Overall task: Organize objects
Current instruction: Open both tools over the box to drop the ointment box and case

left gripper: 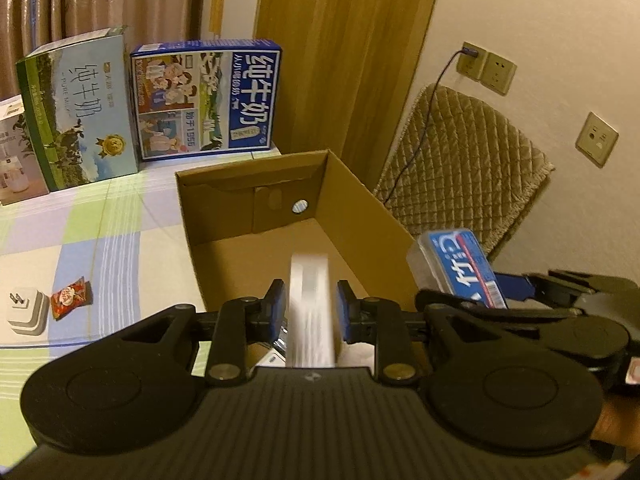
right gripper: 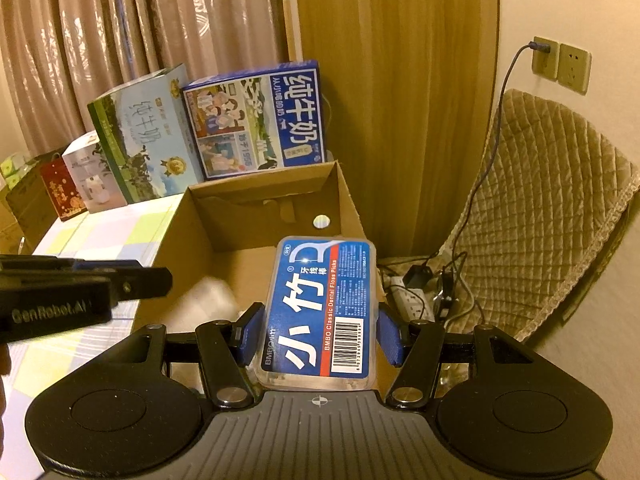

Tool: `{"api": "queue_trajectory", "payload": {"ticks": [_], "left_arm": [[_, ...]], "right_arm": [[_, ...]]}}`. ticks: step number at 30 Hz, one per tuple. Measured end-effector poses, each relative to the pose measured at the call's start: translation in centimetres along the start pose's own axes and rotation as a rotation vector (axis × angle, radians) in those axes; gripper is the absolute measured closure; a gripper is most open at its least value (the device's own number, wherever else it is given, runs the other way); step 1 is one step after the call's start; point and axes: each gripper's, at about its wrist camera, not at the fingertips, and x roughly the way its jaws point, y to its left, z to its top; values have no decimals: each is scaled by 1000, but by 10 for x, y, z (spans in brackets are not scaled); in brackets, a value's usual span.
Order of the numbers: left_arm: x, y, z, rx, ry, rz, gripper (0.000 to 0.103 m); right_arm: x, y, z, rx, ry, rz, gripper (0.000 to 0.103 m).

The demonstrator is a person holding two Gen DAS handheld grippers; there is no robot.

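An open cardboard box [left gripper: 360, 208] stands on the checked tablecloth, seen also in the right wrist view [right gripper: 192, 232]. My left gripper [left gripper: 311, 300] hovers over it. A white, motion-blurred packet [left gripper: 310, 304] stands between its blue pads with a thin gap on each side, so the grip looks loose. The right wrist view shows that packet as a white blur [right gripper: 212, 296] inside the box under the left gripper [right gripper: 120, 280]. My right gripper [right gripper: 320, 316] is shut on a clear floss-pick case with a blue label [right gripper: 320, 304], above the box's right side. The left view shows the case [left gripper: 456, 268] too.
Two milk cartons [left gripper: 208, 96] [left gripper: 76, 108] stand behind the box. A white plug charger [left gripper: 24, 312] and a red snack packet [left gripper: 70, 298] lie on the cloth [left gripper: 100, 240] at left. A quilted chair back [right gripper: 540, 220], wall sockets and a floor power strip [right gripper: 408, 300] are at right.
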Motion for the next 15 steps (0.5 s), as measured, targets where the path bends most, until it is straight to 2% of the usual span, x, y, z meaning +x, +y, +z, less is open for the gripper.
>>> {"api": "queue_trajectory", "payload": {"ticks": [8,12,13,14,15], "left_arm": [[-14,26,-5,-48,-17,33,75],[-22,36,-11,-70,-21,44,73],[-25,39,-12,-77,-21,46,72],[-26,41,-13,-81,-22,49,71],[-28,43,-14,-83,-22,51,69]], "right_arm": [[1,5,0,13,6,22,47],[2,5,3,56,-22,57,47],[2,4,5,76,-30,72,39],[2,2,6,96,-36,83,25],[1,1,6,110,-44,91,22]]}}
